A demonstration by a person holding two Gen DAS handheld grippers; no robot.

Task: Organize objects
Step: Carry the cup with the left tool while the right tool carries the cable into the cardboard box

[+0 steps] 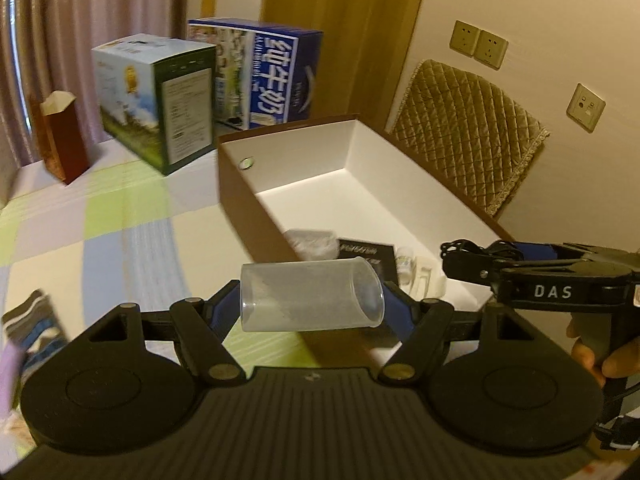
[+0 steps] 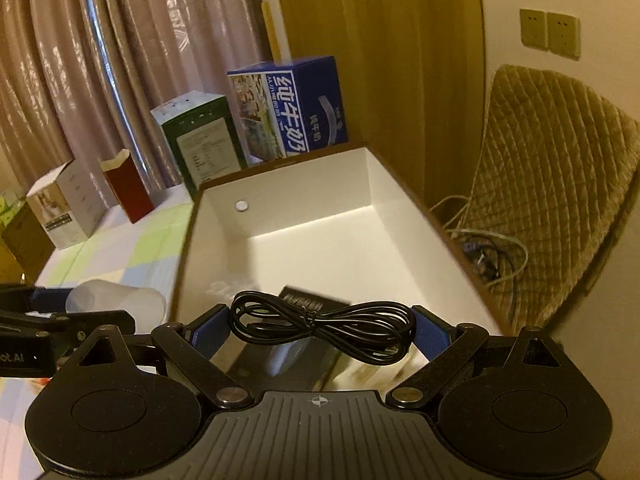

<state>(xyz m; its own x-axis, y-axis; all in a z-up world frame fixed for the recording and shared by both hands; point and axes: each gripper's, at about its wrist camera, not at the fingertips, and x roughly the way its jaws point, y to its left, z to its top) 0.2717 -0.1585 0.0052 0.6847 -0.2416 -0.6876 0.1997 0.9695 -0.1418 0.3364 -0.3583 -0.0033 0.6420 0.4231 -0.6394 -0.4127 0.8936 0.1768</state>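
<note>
Left gripper (image 1: 312, 306) clamps a clear plastic cup (image 1: 310, 294) lying sideways, just short of the near edge of the open white-lined cardboard box (image 1: 304, 184). Right gripper (image 2: 322, 330) holds a coiled black cable (image 2: 320, 328) over that box's near end, above a black booklet (image 2: 312, 300) inside.

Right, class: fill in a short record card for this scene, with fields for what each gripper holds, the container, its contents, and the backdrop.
left gripper: shut on clear plastic cup, lying sideways between the fingers
right gripper: shut on coiled black cable
container: open white-lined box on the checked tablecloth
box contents: black booklet, small clear items, blurred
backdrop: blue milk carton, green carton, red paper bag, curtains
</note>
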